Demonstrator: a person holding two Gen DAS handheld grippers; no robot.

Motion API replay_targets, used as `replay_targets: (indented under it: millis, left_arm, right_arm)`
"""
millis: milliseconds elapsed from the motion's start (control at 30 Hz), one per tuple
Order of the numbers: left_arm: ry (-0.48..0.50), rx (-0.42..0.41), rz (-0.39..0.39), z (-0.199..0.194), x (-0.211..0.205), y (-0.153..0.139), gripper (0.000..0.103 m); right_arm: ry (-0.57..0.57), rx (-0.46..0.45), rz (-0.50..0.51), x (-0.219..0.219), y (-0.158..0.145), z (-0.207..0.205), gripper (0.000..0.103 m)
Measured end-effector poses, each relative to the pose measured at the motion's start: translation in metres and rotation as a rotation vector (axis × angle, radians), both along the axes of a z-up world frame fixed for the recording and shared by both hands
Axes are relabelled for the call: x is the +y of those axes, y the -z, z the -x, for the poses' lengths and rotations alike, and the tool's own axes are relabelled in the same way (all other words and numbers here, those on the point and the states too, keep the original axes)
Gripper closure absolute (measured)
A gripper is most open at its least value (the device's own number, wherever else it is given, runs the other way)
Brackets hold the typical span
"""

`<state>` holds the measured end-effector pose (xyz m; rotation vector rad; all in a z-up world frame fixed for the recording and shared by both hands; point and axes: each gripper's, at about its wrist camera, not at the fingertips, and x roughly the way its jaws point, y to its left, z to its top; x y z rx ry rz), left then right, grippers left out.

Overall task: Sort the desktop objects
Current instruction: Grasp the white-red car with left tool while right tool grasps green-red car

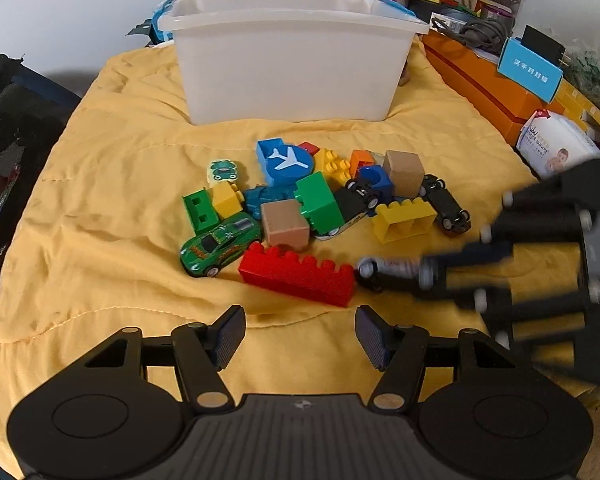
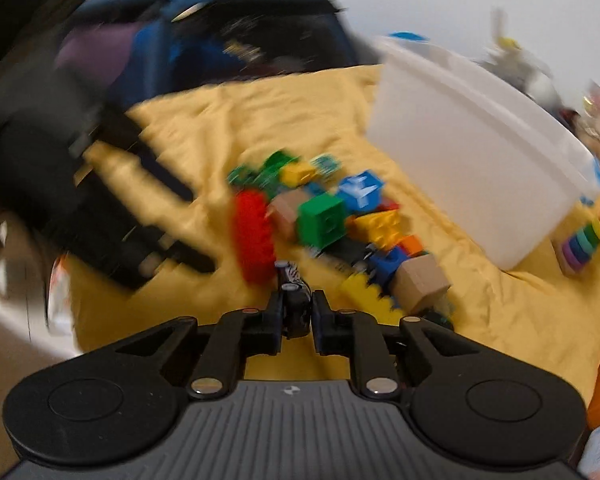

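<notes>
A pile of toys lies on a yellow cloth (image 1: 100, 184): a long red brick (image 1: 298, 276), a green toy car (image 1: 220, 243), tan cubes (image 1: 285, 226), a yellow brick (image 1: 404, 220) and a blue aeroplane block (image 1: 286, 159). A white plastic bin (image 1: 288, 60) stands behind the pile. My left gripper (image 1: 300, 334) is open and empty just in front of the red brick. My right gripper (image 2: 297, 309) is shut on a small black toy car (image 2: 294, 300); it shows in the left wrist view (image 1: 392, 272) beside the red brick's right end.
An orange box (image 1: 484, 80) and a wipes packet (image 1: 556, 144) line the right side. Dark bags (image 1: 4, 128) sit at the left. Clutter is stacked behind the bin. A rainbow ring stack (image 2: 584, 240) lies right of the bin in the right wrist view.
</notes>
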<state>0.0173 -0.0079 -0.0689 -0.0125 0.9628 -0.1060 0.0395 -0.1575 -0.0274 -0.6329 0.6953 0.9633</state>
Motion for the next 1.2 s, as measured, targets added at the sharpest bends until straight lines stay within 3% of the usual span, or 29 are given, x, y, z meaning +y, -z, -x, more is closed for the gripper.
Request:
replay_targets:
  millis: [133,300,467,600,700,800,867,933,1067,1200]
  left_arm:
    - [0.007,0.019,0.011,-0.002,-0.008,-0.002,0.039]
    - [0.023,0.018,0.015,0.003,-0.021,-0.015,0.039]
    - [0.04,0.078,-0.005,-0.004,-0.043,-0.011,0.039]
    - [0.009,0.141,0.016,-0.013,-0.052,0.006,0.04]
    - [-0.041,0.195,0.048,-0.017,-0.052,0.021,0.045]
    - [-0.078,0.181,0.046,-0.016,-0.053,0.024,0.049]
    - [-0.098,0.174,0.026,-0.015,-0.056,0.024,0.056]
    - [-0.11,0.171,0.021,-0.014,-0.058,0.023,0.061]
    - [-0.12,0.181,0.017,-0.009,-0.054,0.018,0.069]
    - [-0.153,0.2,0.014,-0.006,-0.045,0.021,0.07]
  right_arm:
    - [-0.086,0.071,-0.002,-0.005,0.003,0.014,0.076]
    - [-0.051,0.227,-0.101,-0.022,0.002,0.005,0.076]
    - [0.132,0.238,-0.159,-0.05,-0.002,-0.021,0.075]
    - [0.363,0.181,-0.156,-0.065,-0.001,-0.055,0.073]
    - [0.476,0.25,-0.198,-0.073,0.005,-0.085,0.073]
    - [0.55,0.35,-0.239,-0.081,0.019,-0.107,0.073]
    - [0.528,0.419,-0.271,-0.08,0.026,-0.115,0.074]
    - [0.462,0.431,-0.241,-0.072,0.029,-0.115,0.078]
    - [0.355,0.329,-0.159,-0.065,0.02,-0.097,0.082]
    - [0.16,0.116,0.005,-0.065,0.006,-0.065,0.082]
